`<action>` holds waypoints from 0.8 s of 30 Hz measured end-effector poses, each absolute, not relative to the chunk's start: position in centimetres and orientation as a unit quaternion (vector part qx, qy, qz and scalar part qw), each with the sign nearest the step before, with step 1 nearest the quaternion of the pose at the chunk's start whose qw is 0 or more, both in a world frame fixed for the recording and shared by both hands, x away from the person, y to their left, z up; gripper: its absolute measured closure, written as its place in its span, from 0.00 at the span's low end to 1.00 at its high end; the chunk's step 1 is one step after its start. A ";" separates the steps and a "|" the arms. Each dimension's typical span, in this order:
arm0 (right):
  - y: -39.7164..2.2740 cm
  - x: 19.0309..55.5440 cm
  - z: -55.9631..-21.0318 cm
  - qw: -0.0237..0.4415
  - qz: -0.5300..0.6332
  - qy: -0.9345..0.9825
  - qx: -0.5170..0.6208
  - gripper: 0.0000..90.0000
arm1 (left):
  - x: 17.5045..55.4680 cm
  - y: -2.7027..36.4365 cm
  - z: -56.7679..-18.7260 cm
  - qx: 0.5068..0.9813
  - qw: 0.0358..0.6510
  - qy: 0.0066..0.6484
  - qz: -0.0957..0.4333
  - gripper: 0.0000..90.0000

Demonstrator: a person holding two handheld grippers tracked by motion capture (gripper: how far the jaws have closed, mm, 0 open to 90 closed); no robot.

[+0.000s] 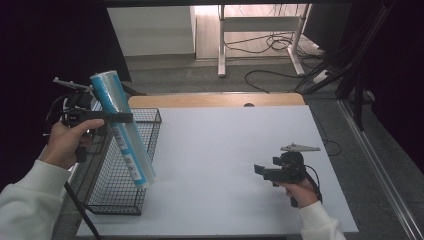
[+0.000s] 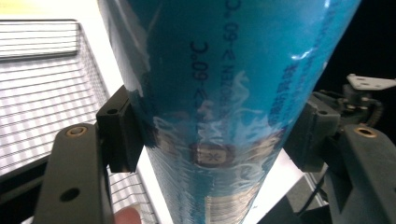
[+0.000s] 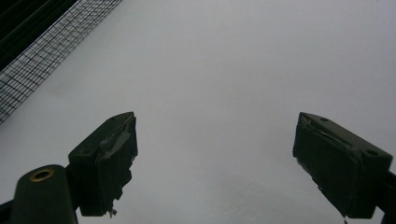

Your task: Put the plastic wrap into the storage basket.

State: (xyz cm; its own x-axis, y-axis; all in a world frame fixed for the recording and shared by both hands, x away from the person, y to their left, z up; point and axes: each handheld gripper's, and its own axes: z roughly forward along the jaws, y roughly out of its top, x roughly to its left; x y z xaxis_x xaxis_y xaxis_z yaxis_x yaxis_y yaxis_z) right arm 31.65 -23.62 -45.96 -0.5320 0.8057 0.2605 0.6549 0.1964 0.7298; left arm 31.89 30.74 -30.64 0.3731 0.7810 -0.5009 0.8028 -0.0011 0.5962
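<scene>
- The left tongs (image 1: 117,117) are clenched on a blue roll of plastic wrap (image 1: 122,130), gripping it across its upper half.
- The roll is held in the air, tilted; its long axis runs from upper left down to the right, the lower end over the near right rim of the wire basket (image 1: 150,127).
- The right tongs (image 1: 260,170) hang released over the bare white counter (image 1: 225,145), well apart from the roll.
- Printing on the roll reads "60°C"; the rest is too blurred.

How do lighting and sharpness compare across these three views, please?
High view: white table evenly lit, dark surroundings. Left gripper view: blue roll shows glare streaks, wire basket overexposed and soft. Right gripper view: dim, grey; the right gripper casts no distinct shadow.
</scene>
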 end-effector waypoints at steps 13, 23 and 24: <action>-23.8 31.7 -46.1 0.096 0.416 0.768 0.477 0.16 | 32.3 34.1 -32.3 0.695 0.403 0.596 0.007 0.36; -23.6 31.7 -46.2 0.095 0.414 0.770 0.476 0.16 | 32.4 35.3 -34.4 0.692 0.382 0.613 0.008 0.36; -23.6 31.7 -46.2 0.095 0.414 0.770 0.476 0.16 | 32.4 35.4 -34.6 0.691 0.381 0.615 0.007 0.36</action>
